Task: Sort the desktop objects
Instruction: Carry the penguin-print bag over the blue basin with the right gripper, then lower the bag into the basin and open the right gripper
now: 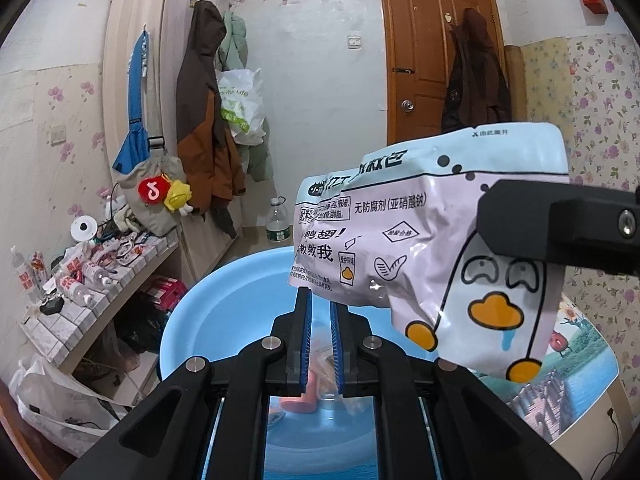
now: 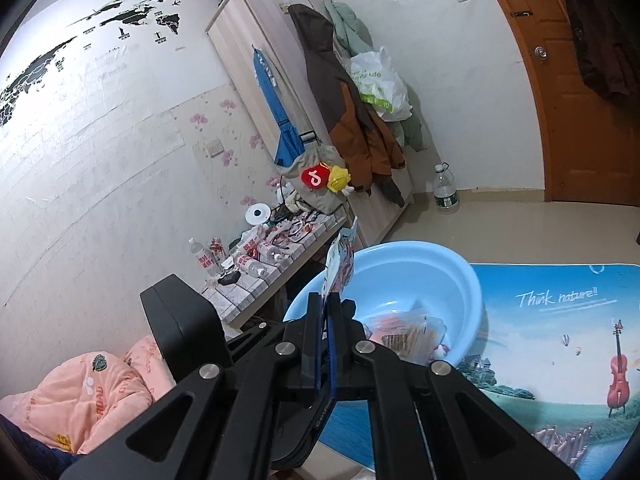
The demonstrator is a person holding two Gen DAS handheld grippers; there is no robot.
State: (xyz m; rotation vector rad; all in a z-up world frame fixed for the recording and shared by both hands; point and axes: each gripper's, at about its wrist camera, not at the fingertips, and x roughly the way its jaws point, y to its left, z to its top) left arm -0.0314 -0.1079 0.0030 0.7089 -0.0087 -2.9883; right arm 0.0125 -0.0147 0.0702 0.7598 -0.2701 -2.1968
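Note:
My right gripper (image 2: 326,300) is shut on a pale snack bag (image 1: 440,240) printed with a crying duck. In the right wrist view the bag (image 2: 340,268) shows edge-on, sticking up between the fingers. It hangs above the rim of a light blue basin (image 1: 224,280). The right gripper's black housing (image 1: 560,224) reaches in from the right. My left gripper (image 1: 319,300) hovers over the basin, its blue pads almost together and holding nothing. A clear packet of orange snacks (image 2: 404,336) lies inside the basin (image 2: 440,276).
The basin stands on a table mat (image 2: 560,340) printed with a landscape. A tiled shelf (image 1: 80,300) crowded with bottles runs along the left wall, beside a wardrobe (image 1: 132,40) hung with jackets. A water bottle (image 1: 277,220) stands on the floor. A pink quilt (image 2: 80,396) lies lower left.

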